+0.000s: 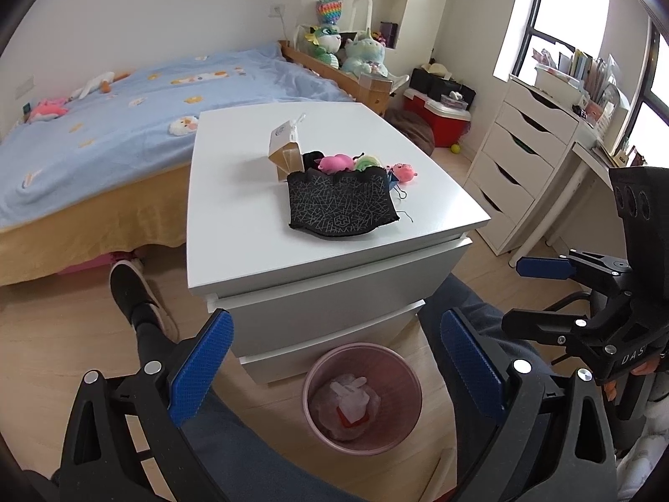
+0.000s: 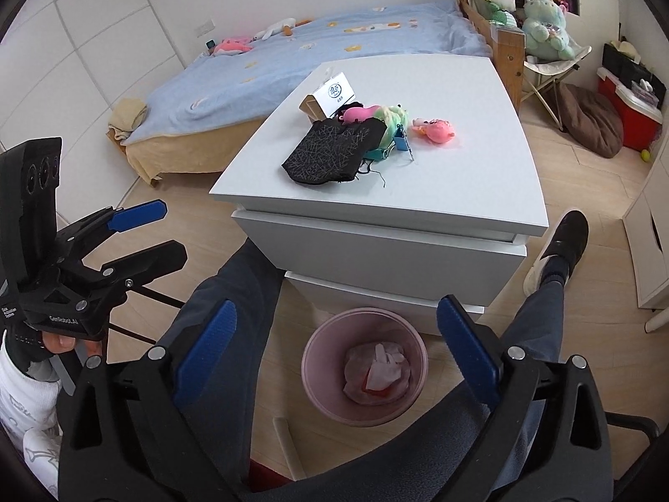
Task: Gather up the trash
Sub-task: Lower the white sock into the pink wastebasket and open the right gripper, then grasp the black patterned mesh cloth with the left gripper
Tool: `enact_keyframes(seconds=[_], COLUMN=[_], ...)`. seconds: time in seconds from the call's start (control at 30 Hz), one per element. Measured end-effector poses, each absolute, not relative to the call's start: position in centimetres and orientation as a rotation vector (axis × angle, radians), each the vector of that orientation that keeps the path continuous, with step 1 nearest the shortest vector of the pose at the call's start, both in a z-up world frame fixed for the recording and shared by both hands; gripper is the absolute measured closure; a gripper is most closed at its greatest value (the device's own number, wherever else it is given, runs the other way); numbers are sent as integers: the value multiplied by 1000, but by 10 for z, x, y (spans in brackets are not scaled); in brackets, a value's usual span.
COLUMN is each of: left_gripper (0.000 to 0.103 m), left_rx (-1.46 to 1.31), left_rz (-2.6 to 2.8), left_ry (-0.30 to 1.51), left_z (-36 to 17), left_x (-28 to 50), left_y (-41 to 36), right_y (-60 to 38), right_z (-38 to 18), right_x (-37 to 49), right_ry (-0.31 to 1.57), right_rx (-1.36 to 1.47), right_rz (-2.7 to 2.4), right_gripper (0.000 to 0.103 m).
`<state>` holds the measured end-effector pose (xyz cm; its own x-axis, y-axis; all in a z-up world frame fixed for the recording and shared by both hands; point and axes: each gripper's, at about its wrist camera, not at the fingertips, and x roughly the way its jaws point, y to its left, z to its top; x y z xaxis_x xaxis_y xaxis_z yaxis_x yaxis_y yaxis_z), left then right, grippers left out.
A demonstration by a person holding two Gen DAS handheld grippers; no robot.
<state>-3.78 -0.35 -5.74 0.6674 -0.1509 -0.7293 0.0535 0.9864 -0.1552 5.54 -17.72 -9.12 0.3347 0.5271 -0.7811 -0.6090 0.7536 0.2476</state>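
Home, kid's bedroom: bed (image 1: 138, 96) w/ blue blanket far left, plush toys (image 1: 355, 52) by far wall, white drawers (image 1: 522, 154) right under window.

A round pink bin (image 2: 364, 359) stood upright on the wood floor, near the front of the white drawers. Inside it lay crumpled white trash (image 2: 382, 370) with a bit of red showing, down at the bottom.

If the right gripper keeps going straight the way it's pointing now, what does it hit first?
Most likely the pink trash bin on the floor, landing on the crumpled trash inside it. The right gripper has open, empty jaws framing the bin. Depth is unclear; the person's leg lies beside that line.
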Motion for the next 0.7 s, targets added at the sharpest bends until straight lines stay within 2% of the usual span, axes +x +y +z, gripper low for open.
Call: enact_keyframes(seconds=[0.7], left_gripper=[7], left_rx=[-122], left_rz=[-188], left_ry=[909], left_z=[-43], left_x=[50], left_y=[-10], right_y=[-183], right_z=[-73], right_x=[74], right_ry=[953], right_rx=[-85], right_rz=[726], right_gripper=[7])
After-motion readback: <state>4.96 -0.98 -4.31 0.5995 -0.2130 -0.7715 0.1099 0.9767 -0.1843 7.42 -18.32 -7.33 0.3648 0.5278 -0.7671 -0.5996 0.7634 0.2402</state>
